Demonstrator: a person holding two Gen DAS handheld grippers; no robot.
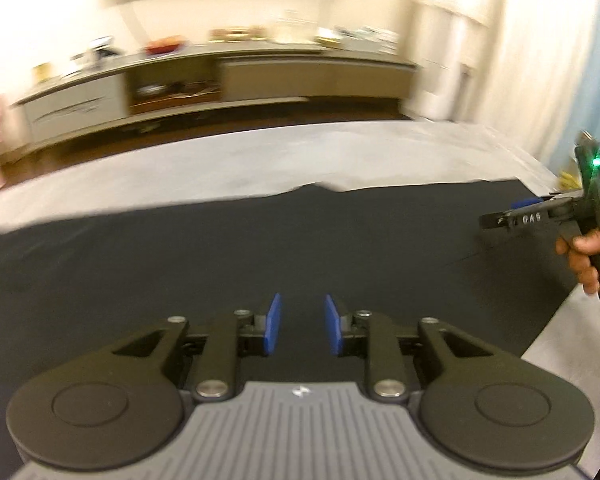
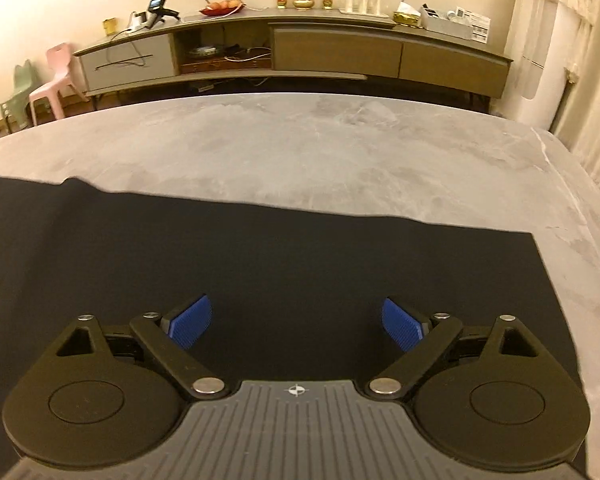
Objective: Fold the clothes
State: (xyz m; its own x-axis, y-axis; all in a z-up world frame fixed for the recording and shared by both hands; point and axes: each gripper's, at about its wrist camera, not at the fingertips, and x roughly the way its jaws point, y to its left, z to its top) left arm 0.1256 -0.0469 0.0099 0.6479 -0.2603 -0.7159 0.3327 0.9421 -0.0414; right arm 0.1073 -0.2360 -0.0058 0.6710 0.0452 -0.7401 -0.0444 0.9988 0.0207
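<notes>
Both tools, left and right, are hovering released over the flat black fabric garment on the grey desk; it's looking soft and floppy, so I'd be pinching the far corners.

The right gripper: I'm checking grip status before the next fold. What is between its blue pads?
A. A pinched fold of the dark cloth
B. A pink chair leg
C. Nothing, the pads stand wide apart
C: the right gripper shows its pads spread wide above the flat dark cloth, pinching nothing.

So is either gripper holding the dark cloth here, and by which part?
Nothing held. Left gripper and right gripper are open above the cloth.
</notes>
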